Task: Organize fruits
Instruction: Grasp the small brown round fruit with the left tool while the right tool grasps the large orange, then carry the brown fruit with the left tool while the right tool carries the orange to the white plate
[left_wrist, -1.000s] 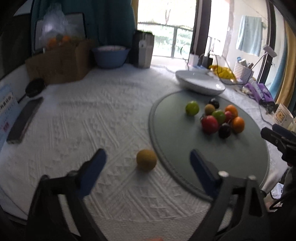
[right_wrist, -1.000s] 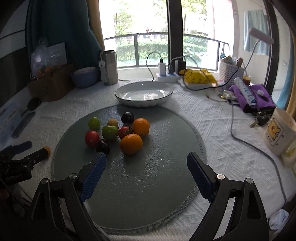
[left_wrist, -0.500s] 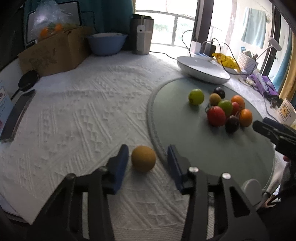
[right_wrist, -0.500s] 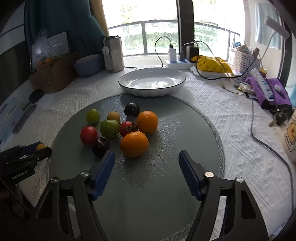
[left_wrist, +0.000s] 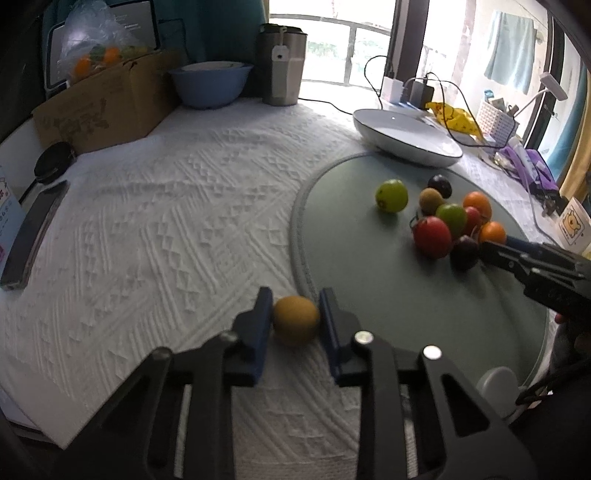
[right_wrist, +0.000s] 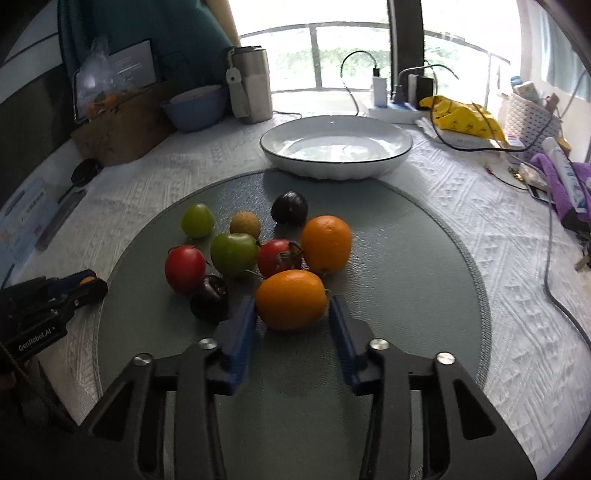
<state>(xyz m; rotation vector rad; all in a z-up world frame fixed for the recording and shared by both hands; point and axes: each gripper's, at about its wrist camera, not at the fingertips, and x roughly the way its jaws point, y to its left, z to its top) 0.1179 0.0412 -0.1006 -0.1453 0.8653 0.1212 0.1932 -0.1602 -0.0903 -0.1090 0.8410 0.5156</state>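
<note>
Nearest to you, your left gripper (left_wrist: 295, 325) has just been closing, and its blue pads now sit tight against both sides of the small yellow-brown fruit (left_wrist: 296, 320). A second ago that fruit lay loose on the white cloth between wide jaws; now you have it pinched, though it rests on the white tablecloth (left_wrist: 166, 221), just outside the edge of the round grey mat (left_wrist: 369, 295). It looks ready to lift.

Your right gripper (right_wrist: 291, 314) has also just been closing, and it has come forward and down onto the nearest orange (right_wrist: 291, 298). A second ago the jaws stood wide and short of the pile; now the pads flank the orange closely, the left one touching it and the right one at its skin. I judge you are gripping it or a hair from it. The orange sits on the mat, touching the stemmed tomato (right_wrist: 279, 256) behind it, with a dark plum (right_wrist: 209, 298) just to its left.

Further back, the remaining fruit stays clustered: a red tomato (right_wrist: 184, 267), a green apple (right_wrist: 233, 253), a second orange (right_wrist: 326, 243), a pale green fruit (right_wrist: 197, 220), a small brown fruit (right_wrist: 245, 223) and another dark plum (right_wrist: 289, 208).

Beyond the mat stands the white plate (right_wrist: 369, 162), which holds nothing and is the likely destination. With both fruits caught, lifting comes next; raise the orange gently so you do not roll its neighbours.
</note>
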